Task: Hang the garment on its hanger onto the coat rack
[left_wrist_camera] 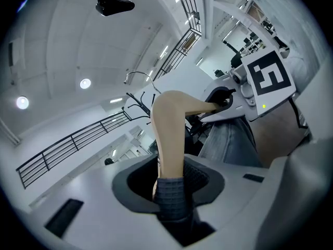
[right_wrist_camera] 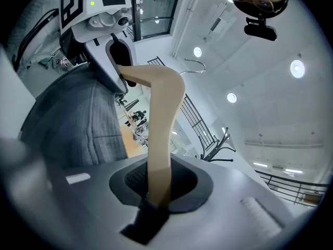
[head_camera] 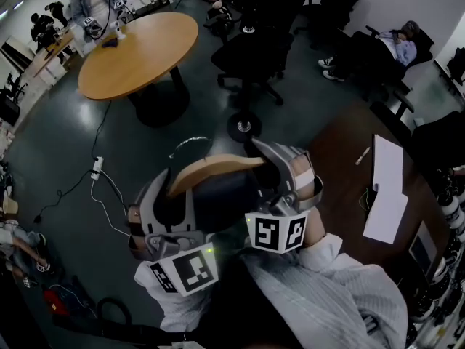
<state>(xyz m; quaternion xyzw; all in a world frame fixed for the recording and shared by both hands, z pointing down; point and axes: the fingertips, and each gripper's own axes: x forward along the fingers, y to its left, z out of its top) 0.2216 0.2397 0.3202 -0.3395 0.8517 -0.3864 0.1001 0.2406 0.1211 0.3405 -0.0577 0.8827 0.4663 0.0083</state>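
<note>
A wooden hanger with a metal hook is held up close below my head, and a dark garment hangs from it. My left gripper is shut on the hanger's left arm over a fold of garment cloth. My right gripper is shut on the other arm. Both gripper views look up at the ceiling. In the left gripper view the right gripper shows past the bend. Black prongs, perhaps the coat rack's top, stand beyond the hanger.
On the floor below are a round wooden table, black office chairs and cables. A dark table with white papers is at the right. People sit at the far left and far right.
</note>
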